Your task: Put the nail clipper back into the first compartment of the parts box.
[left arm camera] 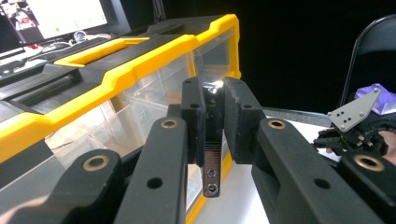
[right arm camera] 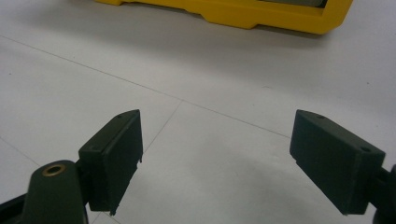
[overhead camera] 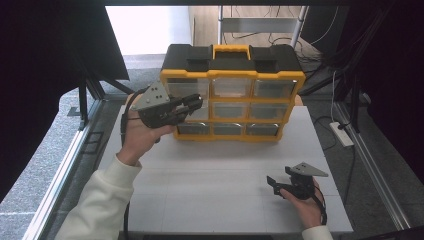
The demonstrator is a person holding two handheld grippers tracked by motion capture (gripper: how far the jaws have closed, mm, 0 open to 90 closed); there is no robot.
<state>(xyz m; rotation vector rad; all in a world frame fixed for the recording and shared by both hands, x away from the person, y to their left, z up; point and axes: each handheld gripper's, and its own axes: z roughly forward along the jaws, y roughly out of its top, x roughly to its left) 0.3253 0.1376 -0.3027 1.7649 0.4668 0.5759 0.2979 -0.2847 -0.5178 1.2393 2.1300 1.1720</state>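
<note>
- My left gripper (left arm camera: 214, 123), centre frame, clamps a slim shiny metal strip (left arm camera: 212, 175).
- Behind it: yellow-and-black organiser (overhead camera: 232, 92), glossy clear drawers, upper centre of the high view.
- My right gripper (right arm camera: 217, 161), jaws wide apart, over the matte white table (right arm camera: 196, 84).

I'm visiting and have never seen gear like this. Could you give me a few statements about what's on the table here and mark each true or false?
1. The left gripper is closed on a small metal strip. True.
2. The right gripper holds a drawer. False: its jaws stand open over the bare white table.
3. The organizer box is yellow and black with clear drawers. True.
4. The organizer lies flat on its back. False: it stands upright, handle on top.
5. The left gripper is up by the organizer's left drawers. True.
</note>
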